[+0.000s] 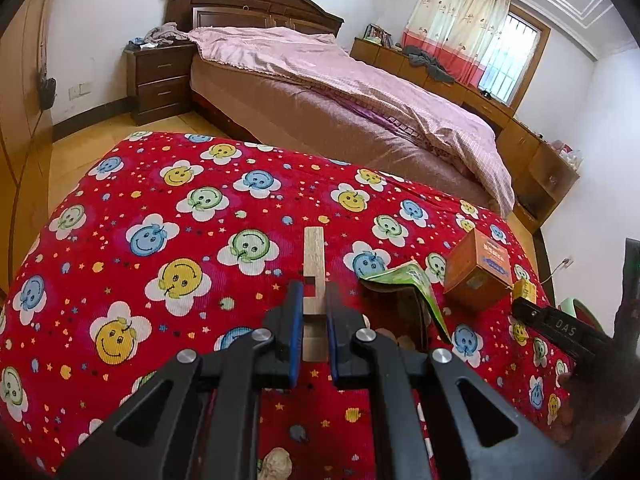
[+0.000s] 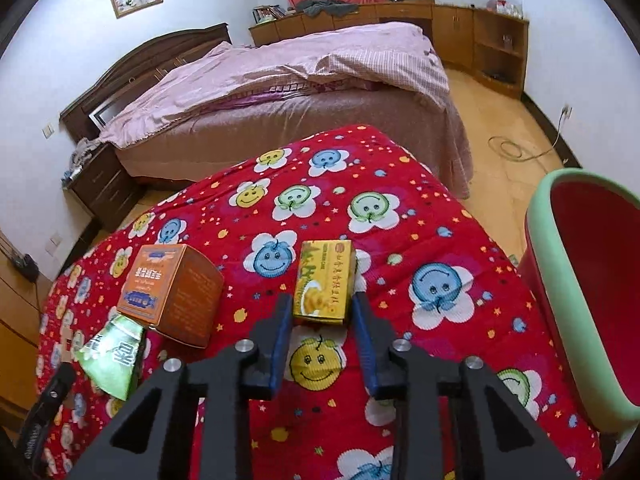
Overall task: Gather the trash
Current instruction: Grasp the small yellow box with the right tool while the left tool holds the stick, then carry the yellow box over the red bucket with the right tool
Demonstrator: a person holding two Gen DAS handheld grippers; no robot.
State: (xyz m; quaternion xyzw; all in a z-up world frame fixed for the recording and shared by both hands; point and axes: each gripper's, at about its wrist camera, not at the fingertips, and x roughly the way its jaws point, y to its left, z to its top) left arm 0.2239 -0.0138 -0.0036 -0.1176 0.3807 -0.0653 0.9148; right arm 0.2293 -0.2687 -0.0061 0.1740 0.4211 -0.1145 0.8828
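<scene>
Right wrist view shows the right gripper pointing down at a small yellow snack box that lies flat on the red smiley-flower cloth. The box sits right between the two blue fingertips, at their far end. The jaws stand partly closed, one on each side of the box, and I cannot tell for sure that the pads are pressing on it.

This box looks like thin card, so I think it is light and a bit soft. A hard squeeze could crush it. The long side walls are the best place to hold, near the middle, so it does not tip.

Off to the gripper's right stands the red bin with a green rim, near the edge of the cloth. That looks like the place for the trash.

To the gripper's left sits an orange box, and nearer still a crumpled green wrapper. The wrapper looks thin and slippery, so pinch it at a fold.

Left wrist view shows the left gripper shut tight on a flat wooden strip, which looks stiff and light.
</scene>
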